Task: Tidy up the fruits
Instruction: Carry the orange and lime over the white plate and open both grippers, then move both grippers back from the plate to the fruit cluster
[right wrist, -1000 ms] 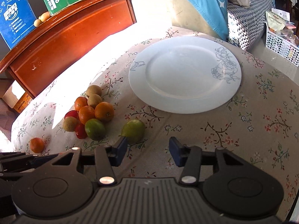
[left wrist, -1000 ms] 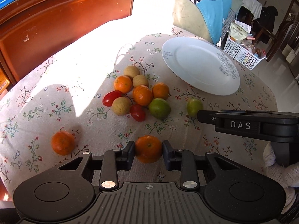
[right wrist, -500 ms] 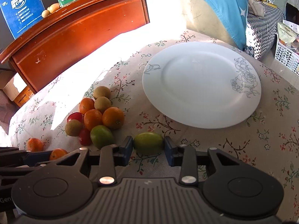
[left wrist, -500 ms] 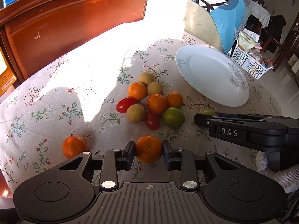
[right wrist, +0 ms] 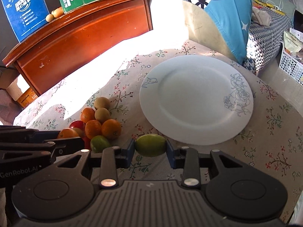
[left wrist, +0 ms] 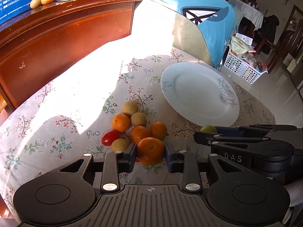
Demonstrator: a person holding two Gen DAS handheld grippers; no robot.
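My left gripper (left wrist: 150, 154) is shut on an orange (left wrist: 151, 150) and holds it above the near side of the fruit pile (left wrist: 139, 130). My right gripper (right wrist: 150, 148) is shut on a green citrus fruit (right wrist: 150, 145), held just in front of the near rim of the empty white plate (right wrist: 197, 98). The plate also shows in the left wrist view (left wrist: 198, 92). The pile of oranges, brown fruits, red tomatoes and a green fruit lies on the floral tablecloth left of the plate, seen also in the right wrist view (right wrist: 100, 121). The right gripper (left wrist: 246, 143) shows at right in the left wrist view.
A wooden cabinet (left wrist: 62, 37) with boxes stands behind the table at left. A blue cushioned chair (left wrist: 198, 24) is behind the plate. A white basket (left wrist: 244, 66) sits beyond the table's right edge. The left gripper (right wrist: 34, 145) shows at left in the right wrist view.
Both grippers have lifted and moved forward toward the plate with their fruits. The right gripper closed on the green fruit about one second ago. The lone orange at left has left view.
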